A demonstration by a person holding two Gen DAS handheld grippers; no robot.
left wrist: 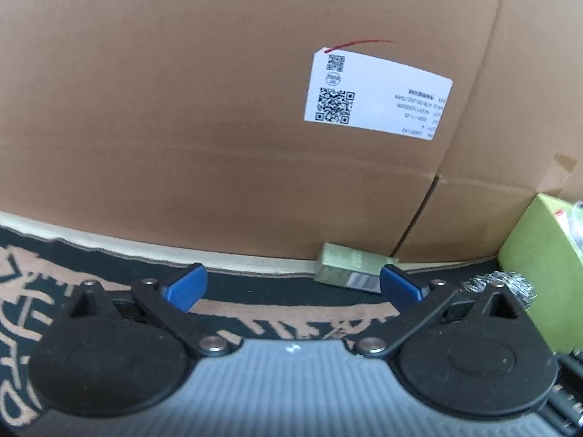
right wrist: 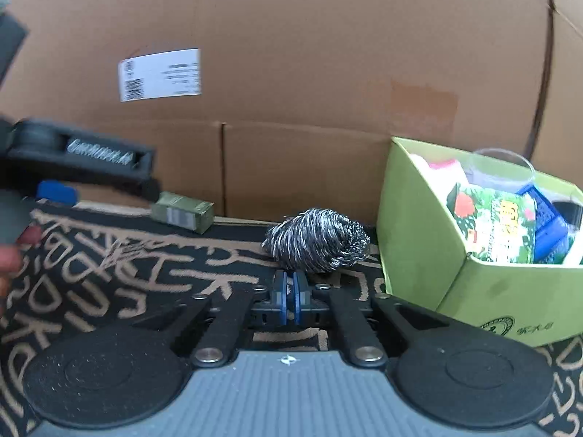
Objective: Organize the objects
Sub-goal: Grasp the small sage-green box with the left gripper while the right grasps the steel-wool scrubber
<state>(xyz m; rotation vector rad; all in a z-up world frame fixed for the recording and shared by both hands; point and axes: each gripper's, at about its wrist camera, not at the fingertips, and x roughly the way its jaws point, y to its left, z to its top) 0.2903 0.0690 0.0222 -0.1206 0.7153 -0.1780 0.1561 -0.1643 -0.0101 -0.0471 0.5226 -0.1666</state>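
Note:
A small olive-green carton (left wrist: 348, 268) lies on the patterned mat against the cardboard wall; it also shows in the right wrist view (right wrist: 182, 212). A steel wool scrubber (right wrist: 317, 240) sits on the mat beside a green box (right wrist: 419, 225) that holds several packets; the scrubber (left wrist: 510, 284) and the green box (left wrist: 535, 266) show at the right of the left wrist view. My left gripper (left wrist: 291, 284) is open and empty, short of the carton. My right gripper (right wrist: 290, 296) is shut and empty, just short of the scrubber. The left gripper (right wrist: 73, 182) shows blurred at the far left.
A tall cardboard box (left wrist: 218, 109) with a white label (left wrist: 375, 94) walls off the back in both views. The black mat with tan lettering (right wrist: 145, 273) covers the surface. A clear cup (right wrist: 499, 167) stands inside the green box.

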